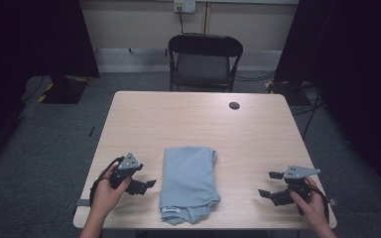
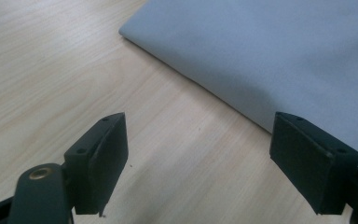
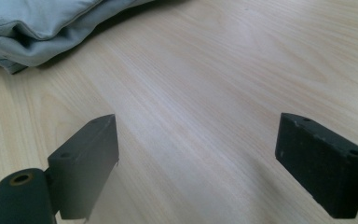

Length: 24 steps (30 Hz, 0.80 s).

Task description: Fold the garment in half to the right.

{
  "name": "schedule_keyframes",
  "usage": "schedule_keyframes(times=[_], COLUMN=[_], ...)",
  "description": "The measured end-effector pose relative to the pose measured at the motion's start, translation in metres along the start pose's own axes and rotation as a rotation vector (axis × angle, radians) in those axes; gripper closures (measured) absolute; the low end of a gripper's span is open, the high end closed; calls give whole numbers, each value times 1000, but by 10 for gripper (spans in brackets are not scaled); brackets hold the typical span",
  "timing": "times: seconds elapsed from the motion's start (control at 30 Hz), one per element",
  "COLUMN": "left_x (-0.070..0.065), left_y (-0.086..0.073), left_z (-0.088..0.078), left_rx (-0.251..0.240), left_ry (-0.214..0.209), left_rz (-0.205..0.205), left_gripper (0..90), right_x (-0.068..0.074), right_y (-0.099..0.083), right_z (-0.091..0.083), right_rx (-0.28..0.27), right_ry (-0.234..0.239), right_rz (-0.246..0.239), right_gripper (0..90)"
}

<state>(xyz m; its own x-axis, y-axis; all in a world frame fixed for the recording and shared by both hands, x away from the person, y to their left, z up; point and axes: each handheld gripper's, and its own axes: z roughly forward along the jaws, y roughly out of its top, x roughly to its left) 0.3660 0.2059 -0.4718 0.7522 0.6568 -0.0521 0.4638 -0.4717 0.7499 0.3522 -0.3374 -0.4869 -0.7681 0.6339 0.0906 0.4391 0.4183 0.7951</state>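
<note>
I see a soft folded light-blue shirt point(image 1: 188, 183) on the smooth wood-grain bench point(image 1: 258, 134), long axis near-to-far; left tool point(image 1: 146, 184) and right tool point(image 1: 269, 184) both gape, empty.

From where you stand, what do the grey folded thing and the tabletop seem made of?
The grey garment looks like soft, matte woven or knit cloth: it creases, and seams show at its bunched edge. The table looks like pale wood-grain laminate with a smooth, faint sheen; it could be real wood.

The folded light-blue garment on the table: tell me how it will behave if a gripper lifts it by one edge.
The garment looks like soft cloth with rumpled edges, so it would probably droop and unfold. It lies thin and flat, so likely light. On the smooth wooden table it may slide or bunch when pushed.
</note>
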Motion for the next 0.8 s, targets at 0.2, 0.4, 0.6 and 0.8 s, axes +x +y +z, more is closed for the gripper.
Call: schedule_keyframes(times=[0.2,0.4,0.6,0.8], left_x=[0,1,0,0], left_y=[-7,-15,-21,-26], left_z=[-2,-3,-4,-7], left_rx=[6,9,11,15], left_ry=[1,5,9,17], left_rz=[-4,-5,-3,-4], left_gripper=[192,193,195,196], right_x=[-2,-5,-7,-9], right_y=[-3,-7,-11,-13], right_z=[-4,-7,-9,-13], right_rx=[3,13,15,22], right_ry=[-6,-12,-12,-16], right_rz=[2,5,8,11], right_gripper=[128,129,129,130])
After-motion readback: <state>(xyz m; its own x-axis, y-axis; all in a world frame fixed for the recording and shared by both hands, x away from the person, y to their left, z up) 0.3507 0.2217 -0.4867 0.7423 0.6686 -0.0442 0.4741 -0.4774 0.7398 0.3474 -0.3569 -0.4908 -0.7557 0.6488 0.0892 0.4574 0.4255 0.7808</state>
